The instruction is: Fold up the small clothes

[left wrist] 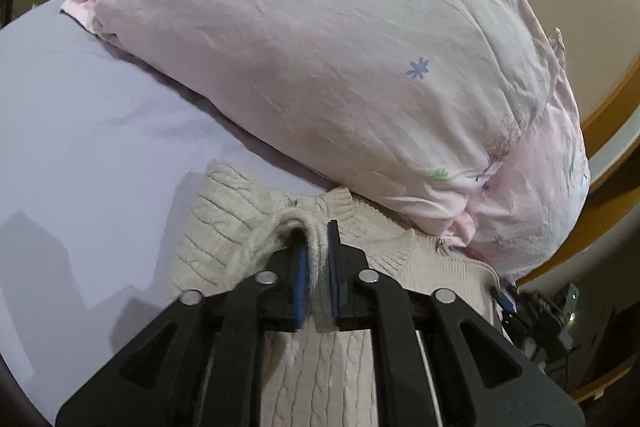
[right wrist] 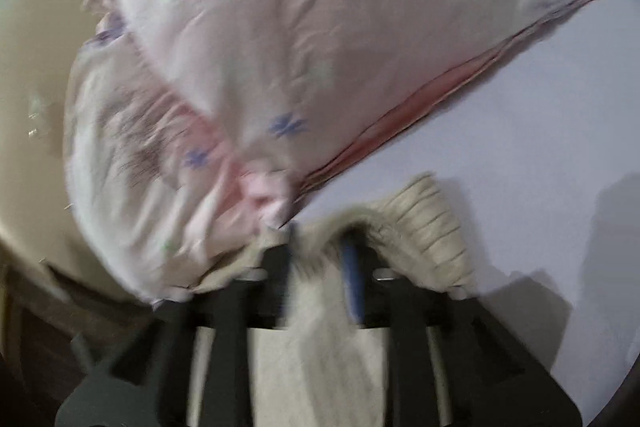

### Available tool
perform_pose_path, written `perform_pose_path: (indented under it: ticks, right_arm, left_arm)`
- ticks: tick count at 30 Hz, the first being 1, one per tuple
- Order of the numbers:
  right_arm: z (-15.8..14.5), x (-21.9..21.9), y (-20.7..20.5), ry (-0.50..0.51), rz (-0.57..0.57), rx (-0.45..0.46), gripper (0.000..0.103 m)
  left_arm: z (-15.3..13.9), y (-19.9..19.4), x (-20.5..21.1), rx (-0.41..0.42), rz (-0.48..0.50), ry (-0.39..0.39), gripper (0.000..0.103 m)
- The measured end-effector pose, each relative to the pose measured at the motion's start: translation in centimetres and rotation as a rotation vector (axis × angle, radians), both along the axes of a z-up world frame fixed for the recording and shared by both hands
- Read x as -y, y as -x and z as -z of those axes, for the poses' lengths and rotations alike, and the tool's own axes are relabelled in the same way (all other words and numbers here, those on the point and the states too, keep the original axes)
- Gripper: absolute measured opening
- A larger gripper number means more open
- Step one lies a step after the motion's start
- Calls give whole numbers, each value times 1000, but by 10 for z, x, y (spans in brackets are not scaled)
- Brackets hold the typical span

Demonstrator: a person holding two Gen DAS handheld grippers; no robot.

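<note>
A small cream cable-knit sweater [left wrist: 224, 223] lies on the lavender bed sheet [left wrist: 80, 115], right against a pillow. My left gripper [left wrist: 318, 247] is shut on a fold of the sweater's edge, with knit fabric pinched between its blue pads. My right gripper [right wrist: 320, 259] is shut on another fold of the same sweater [right wrist: 432, 227]; this view is blurred by motion. The right gripper also shows at the lower right of the left wrist view [left wrist: 508, 303], at the sweater's other side.
A large pale pink pillow [left wrist: 340, 47] with small flower prints lies just beyond the sweater and touches it; it also shows in the right wrist view [right wrist: 260, 47]. A wooden bed frame [left wrist: 612, 107] and beige wall are at the right. Lavender sheet [right wrist: 520, 127] extends sideways.
</note>
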State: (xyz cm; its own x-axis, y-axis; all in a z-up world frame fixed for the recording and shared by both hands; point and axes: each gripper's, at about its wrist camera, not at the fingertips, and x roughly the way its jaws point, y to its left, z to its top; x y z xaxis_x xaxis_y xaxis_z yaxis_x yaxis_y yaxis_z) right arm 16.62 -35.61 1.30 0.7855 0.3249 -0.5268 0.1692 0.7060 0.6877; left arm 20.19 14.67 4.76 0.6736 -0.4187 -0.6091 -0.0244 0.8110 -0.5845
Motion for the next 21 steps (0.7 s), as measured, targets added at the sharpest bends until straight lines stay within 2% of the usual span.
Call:
perform_pose_path:
  ticks: [1,2,3,4,6,9,12,15,17,18,19,20,21]
  right_arm:
    - [-3,4,5,25,47,21,83]
    - [-8,7,12,58,100,37,100]
    - [-12,10,20,86,155,63,101]
    - [-17,14,33,92,186,116,101]
    - [-19,18,45,77,154,179,101]
    - [-15,22,55,72,92,224,101]
    - [-15,14,53,61,56,207,101]
    - [-9,11,53,29,11,196,101]
    - [-9,5,49,32,-15,195,101]
    - [-9,5,51,28,-27,195,101]
    - [-8,5,50,19,-40,195,101]
    - [-8,6,50,4,-54,196,101]
    - [-7,8,50,-13,-66,196,101]
  left_arm:
    - [-2,3,-4,-1,5,8,40]
    - [-9,9,-11,14,-4,15,55]
    - [-15,16,-19,38,-33,3,86]
    - [-20,28,-28,70,-65,-15,96]
    - [-23,40,-38,90,-73,-30,96]
    - [-8,43,-50,7,-46,-4,92]
    - [14,45,-52,-77,0,20,82]
    - [33,48,-45,-122,29,40,79]
    - [38,54,-39,-98,23,33,75]
    - [38,55,-37,-87,22,35,68]
    - [41,56,-34,-99,22,50,46]
    - [44,56,-31,-117,16,74,31]
    - [50,56,-30,-149,20,158,21]
